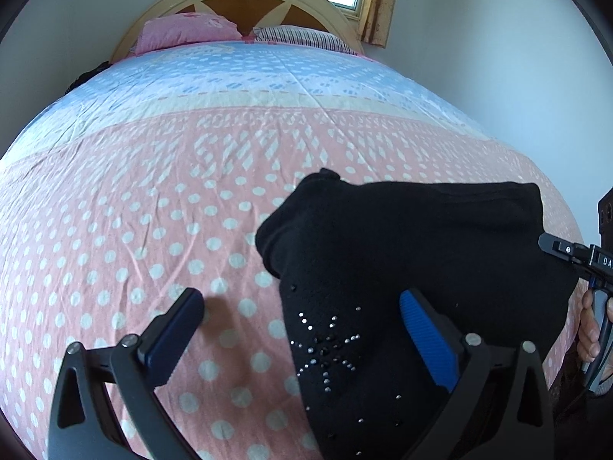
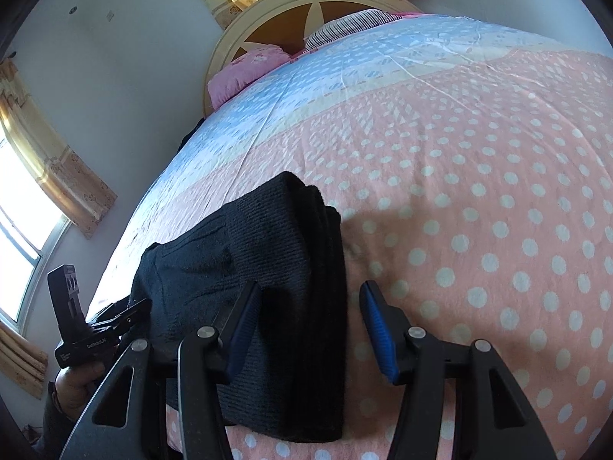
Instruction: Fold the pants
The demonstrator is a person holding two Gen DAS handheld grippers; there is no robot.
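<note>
The black knit pants [image 1: 402,237] lie folded into a thick bundle on the pink dotted bedspread [image 1: 134,230], with a rhinestone star on the near part. My left gripper [image 1: 306,326] is open just above the bundle's left edge. Its left finger is over bare sheet and its right finger is over the cloth. In the right wrist view the pants [image 2: 268,237] show stacked layers. My right gripper [image 2: 310,322] stands open astride the bundle's right edge, and its pads do not press the cloth.
The bed [image 2: 479,153] stretches away to a headboard [image 1: 245,0] with a pink pillow [image 1: 184,30] and a striped pillow [image 1: 302,36]. Walls and curtained windows [image 2: 23,191] surround it. A hand [image 2: 72,379] holds the left tool at the bed's near edge.
</note>
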